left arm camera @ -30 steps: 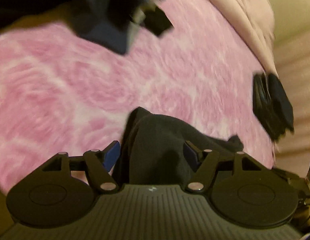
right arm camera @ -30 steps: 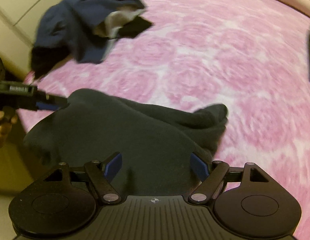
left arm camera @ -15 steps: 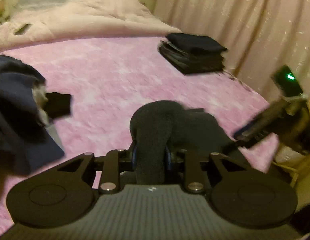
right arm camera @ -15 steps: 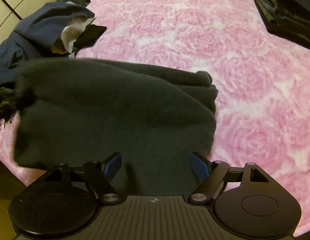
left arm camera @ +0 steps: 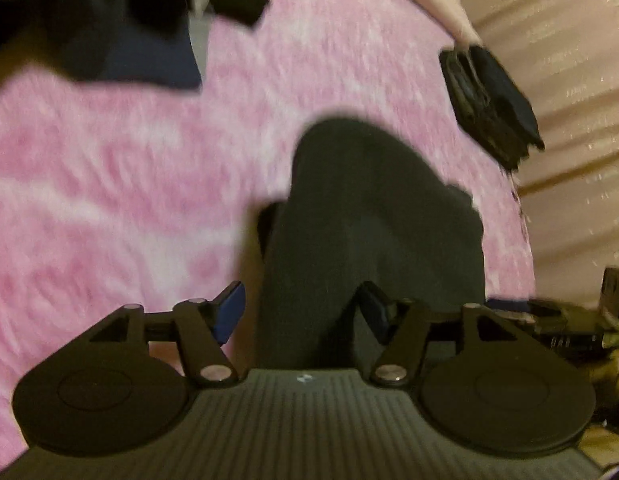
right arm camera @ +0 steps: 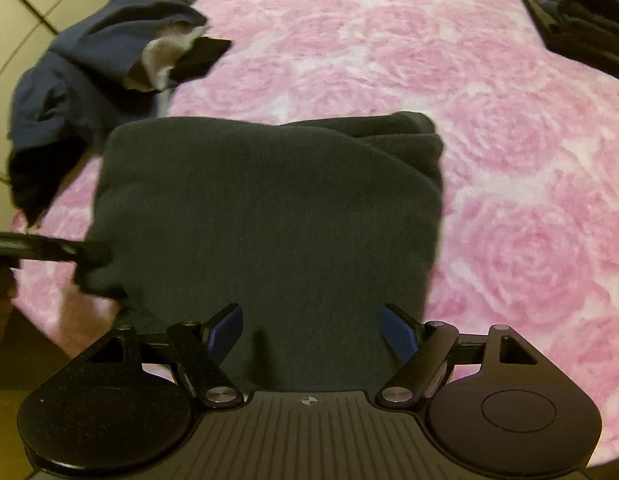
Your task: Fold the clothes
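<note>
Lay folded on the pink blanket (right arm camera: 489,128), the black garment (right arm camera: 269,216), long axis running away from the right gripper (right arm camera: 311,330). Stood spread over its near edge, both grippers, left (left arm camera: 301,310) too.

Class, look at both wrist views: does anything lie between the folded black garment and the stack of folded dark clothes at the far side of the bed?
Nothing visible does. Between the black garment and the stack there is only bare pink blanket. The navy heap lies off to the other side.
</note>
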Demonstrator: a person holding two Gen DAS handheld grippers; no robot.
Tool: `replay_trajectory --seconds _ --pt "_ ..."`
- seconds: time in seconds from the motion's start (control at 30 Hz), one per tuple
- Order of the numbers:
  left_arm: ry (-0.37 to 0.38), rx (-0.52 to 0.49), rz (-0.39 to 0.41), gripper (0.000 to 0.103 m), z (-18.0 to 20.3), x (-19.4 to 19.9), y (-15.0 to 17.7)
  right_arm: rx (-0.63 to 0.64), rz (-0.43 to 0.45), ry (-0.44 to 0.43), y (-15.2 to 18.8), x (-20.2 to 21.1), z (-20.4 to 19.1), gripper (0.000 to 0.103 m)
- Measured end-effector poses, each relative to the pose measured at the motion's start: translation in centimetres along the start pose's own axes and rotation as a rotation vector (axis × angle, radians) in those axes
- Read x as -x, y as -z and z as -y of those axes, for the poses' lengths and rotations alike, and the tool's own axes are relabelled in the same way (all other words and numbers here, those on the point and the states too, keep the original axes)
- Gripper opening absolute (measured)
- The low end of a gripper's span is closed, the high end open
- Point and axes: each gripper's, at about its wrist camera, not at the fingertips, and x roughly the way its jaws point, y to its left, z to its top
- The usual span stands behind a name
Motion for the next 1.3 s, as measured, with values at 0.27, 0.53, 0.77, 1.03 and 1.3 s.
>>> replay_trajectory --seconds 0.27,0.53,0.77,1.03,1.3 --pt "0.231 0.265 -0.033 0.02 0.0 1.8 -0.1 0.095 0.07 -0.072 3.9 0.8 -2.7 0.094" --pt "0.313 0.421 -0.103 0.02 -0.5 0.9 -0.9 -0.651 0.204 -0.403 11.4 -1.3 0.8 0.094" --pt "0.39 0.437 -0.126 0.02 2.3 1.8 -4.2 -1.132 0.434 -0.527 17.8 -3.2 3.0 0.094" --pt "0.359 0.462 -0.115 0.02 3.3 2.6 -3.2 -1.362 0.603 -0.747 20.1 -6.6 3.3 0.094" --pt "0.353 0.454 -0.155 0.02 1.9 3.1 -3.0 -1.425 0.795 -0.752 21.7 -8.8 4.3 0.06"
